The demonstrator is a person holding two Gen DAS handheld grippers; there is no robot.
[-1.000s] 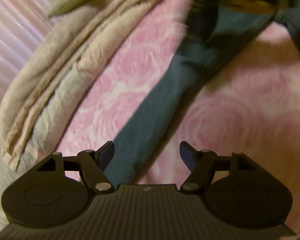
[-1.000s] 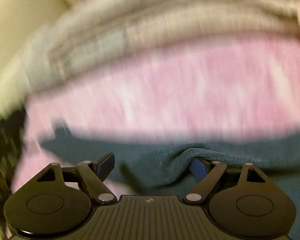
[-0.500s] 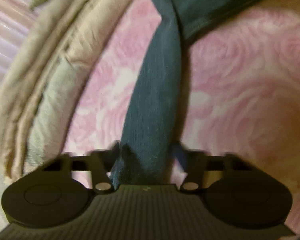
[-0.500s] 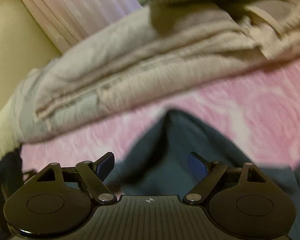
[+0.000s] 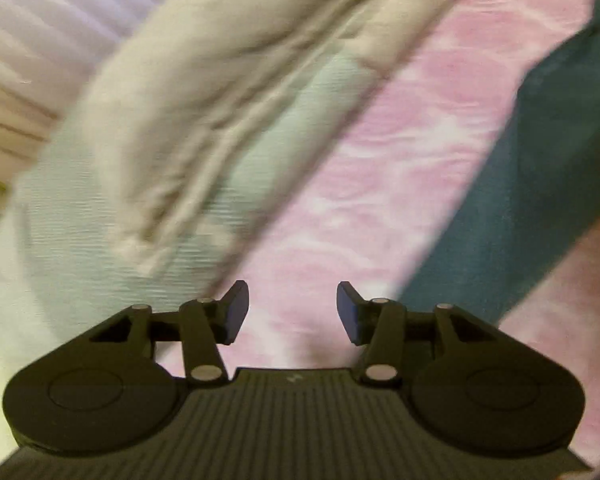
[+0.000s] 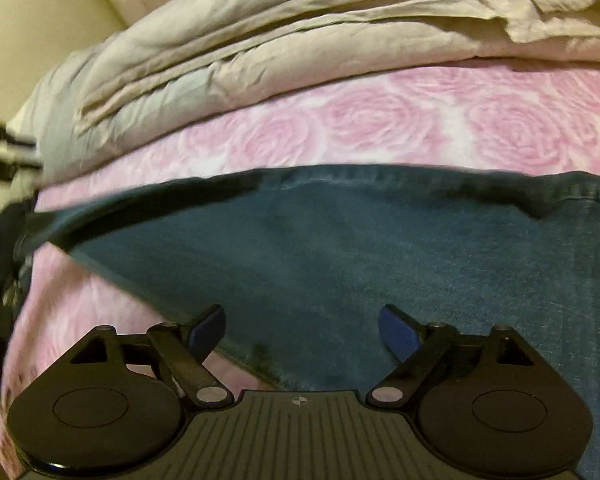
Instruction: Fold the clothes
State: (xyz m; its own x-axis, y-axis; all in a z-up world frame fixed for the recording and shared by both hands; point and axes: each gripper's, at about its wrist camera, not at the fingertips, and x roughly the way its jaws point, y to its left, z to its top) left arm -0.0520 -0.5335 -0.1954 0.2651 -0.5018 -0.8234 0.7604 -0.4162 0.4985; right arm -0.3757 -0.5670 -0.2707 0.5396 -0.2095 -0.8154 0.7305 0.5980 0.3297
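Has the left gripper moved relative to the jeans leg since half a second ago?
Yes. The left gripper straddled the jeans leg then; now it is open over the pink rose bedspread, with the leg off to its right.

Dark blue jeans (image 6: 340,264) on a pink bedspread (image 6: 380,120) (rose pattern); beige blanket (image 6: 260,52).

Bare pink rose-print bedspread (image 5: 340,184) is open between the rumpled beige blanket pile (image 5: 204,80) and the dark blue denim jeans (image 6: 340,256).

The jeans (image 6: 340,264) lie flat on the bed (image 6: 380,128). Behind the jeans, folded blankets (image 6: 260,52) rest on it.
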